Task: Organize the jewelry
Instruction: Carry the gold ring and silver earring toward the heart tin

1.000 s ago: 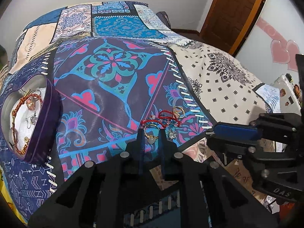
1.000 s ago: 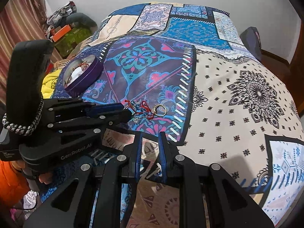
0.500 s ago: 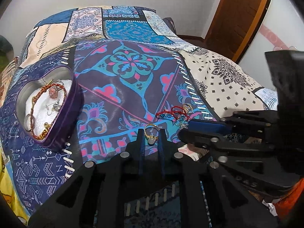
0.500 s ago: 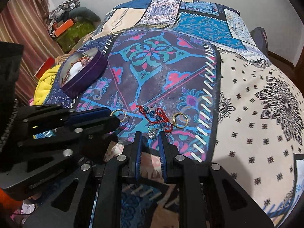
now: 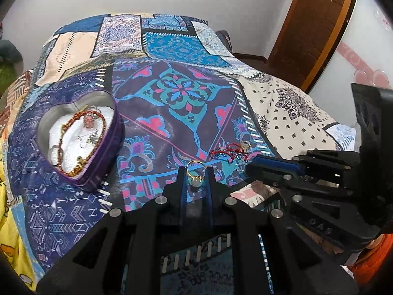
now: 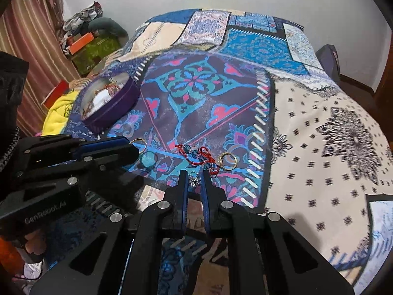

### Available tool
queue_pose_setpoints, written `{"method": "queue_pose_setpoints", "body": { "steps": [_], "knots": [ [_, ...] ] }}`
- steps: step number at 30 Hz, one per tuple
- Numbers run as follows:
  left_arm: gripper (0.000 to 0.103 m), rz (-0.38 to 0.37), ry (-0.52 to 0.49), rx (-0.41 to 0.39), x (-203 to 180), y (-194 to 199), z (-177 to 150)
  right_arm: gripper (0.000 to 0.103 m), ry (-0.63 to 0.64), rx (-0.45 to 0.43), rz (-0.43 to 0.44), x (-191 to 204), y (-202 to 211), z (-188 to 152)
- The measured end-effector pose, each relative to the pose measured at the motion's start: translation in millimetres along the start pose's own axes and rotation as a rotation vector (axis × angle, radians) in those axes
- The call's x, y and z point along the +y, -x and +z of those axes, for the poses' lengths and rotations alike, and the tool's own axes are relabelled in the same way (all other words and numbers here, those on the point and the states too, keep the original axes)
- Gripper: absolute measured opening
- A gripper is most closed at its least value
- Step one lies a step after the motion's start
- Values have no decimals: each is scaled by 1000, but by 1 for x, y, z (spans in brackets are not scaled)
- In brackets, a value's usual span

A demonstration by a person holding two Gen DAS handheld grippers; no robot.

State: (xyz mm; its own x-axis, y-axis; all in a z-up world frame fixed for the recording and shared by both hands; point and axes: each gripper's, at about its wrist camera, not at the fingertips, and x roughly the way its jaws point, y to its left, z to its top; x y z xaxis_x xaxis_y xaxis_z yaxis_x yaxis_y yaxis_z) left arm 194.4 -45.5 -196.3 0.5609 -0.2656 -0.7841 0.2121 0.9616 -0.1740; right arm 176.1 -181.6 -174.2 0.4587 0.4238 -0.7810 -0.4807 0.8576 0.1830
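My left gripper (image 5: 195, 172) is shut on a gold ring with a pale stone (image 5: 194, 174), held just above the bedspread. The purple heart-shaped jewelry box (image 5: 81, 135) stands to its left, open, with bracelets and small pieces inside; it also shows in the right wrist view (image 6: 109, 103). My right gripper (image 6: 194, 175) hovers with a narrow gap over a small silver star charm (image 6: 194, 180); no grip shows. A red and blue cord bracelet (image 6: 196, 156) and a gold ring (image 6: 228, 161) lie just beyond it.
The patchwork bedspread (image 5: 176, 93) covers the bed. A wooden door (image 5: 312, 24) stands at the right. Clutter and boxes (image 6: 83, 41) sit by the striped curtain on the left. The left gripper's body (image 6: 73, 164) fills the right wrist view's left side.
My left gripper has lifted the gold ring off the bedspread and swung left, bringing the box nearer centre. My right gripper has moved forward to the star charm.
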Motion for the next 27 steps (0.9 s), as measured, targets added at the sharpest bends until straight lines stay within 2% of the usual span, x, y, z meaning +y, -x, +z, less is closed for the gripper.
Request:
{"method": "queue_pose_setpoints", "body": {
  "steps": [14, 27],
  "knots": [
    [13, 20, 22, -105, 6, 54, 9, 9, 26, -145, -22, 18, 54, 26],
    [13, 89, 56, -234, 35, 106, 17, 9, 94, -251, 37, 61, 70, 57]
  ]
}}
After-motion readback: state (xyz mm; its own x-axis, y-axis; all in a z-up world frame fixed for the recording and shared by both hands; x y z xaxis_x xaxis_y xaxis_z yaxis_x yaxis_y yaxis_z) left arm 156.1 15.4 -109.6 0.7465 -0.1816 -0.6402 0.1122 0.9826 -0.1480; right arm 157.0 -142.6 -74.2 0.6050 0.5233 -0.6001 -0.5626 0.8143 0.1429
